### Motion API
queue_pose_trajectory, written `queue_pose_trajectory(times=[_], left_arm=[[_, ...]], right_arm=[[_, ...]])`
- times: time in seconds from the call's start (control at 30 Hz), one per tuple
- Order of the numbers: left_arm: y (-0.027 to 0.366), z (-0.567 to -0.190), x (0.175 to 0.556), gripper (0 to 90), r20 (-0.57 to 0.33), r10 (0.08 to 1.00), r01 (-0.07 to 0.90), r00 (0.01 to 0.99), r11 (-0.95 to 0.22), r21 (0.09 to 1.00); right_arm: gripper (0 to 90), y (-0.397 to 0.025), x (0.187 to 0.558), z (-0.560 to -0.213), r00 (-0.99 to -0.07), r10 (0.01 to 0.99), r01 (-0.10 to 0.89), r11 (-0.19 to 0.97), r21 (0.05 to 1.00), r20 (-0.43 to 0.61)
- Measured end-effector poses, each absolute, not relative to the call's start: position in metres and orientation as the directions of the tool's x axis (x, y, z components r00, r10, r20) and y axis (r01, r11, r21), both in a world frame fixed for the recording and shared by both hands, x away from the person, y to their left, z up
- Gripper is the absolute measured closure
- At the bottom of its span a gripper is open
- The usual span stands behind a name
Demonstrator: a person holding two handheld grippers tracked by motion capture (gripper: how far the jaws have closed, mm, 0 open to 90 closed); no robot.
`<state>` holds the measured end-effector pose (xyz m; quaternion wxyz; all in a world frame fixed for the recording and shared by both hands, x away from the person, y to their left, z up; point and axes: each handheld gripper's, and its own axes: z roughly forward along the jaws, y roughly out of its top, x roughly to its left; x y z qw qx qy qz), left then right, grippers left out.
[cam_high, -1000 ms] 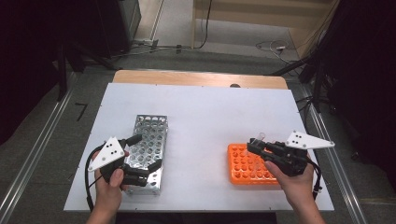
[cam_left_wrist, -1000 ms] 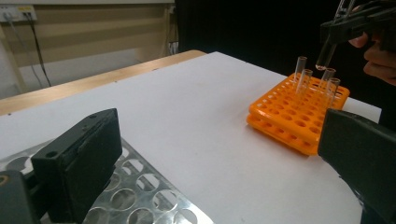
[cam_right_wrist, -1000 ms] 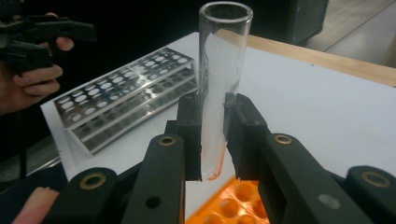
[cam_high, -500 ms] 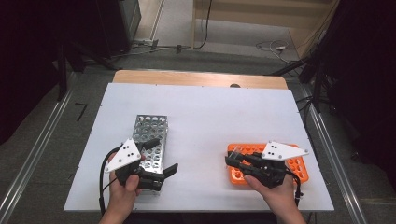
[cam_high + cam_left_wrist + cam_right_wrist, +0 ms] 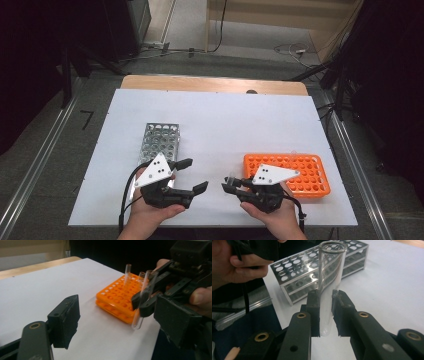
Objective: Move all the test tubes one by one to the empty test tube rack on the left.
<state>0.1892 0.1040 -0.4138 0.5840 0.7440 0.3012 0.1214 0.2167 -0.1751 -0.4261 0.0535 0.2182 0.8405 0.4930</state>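
Your right gripper (image 5: 325, 312) clamps a clear, round-bottomed glass test tube (image 5: 329, 277) upright between its black jaws, rim open above them. Your left gripper (image 5: 192, 175) stands wide open, empty, facing the tube. Behind the tube's jaws sits an orange plastic rack (image 5: 305, 172); beyond your left jaws, a perforated shiny metal rack (image 5: 157, 140).

On your table (image 5: 215, 120), the metal rack (image 5: 159, 142) lies left and the plastic rack (image 5: 300, 170) right, well apart; two tubes (image 5: 128, 273) stand in the latter.
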Motion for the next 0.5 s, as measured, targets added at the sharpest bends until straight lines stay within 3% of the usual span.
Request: queue_pose_trajectory(times=[0.5], left_arm=[[0.082, -0.417, 0.185, 50.0, -0.17, 0.498, 0.297, 0.85, -0.188, 0.936]], right_arm=[[73.8, -0.153, 0.21, -0.436, -0.917, 0.382, 0.3, 0.466, 0.832, 0.116]])
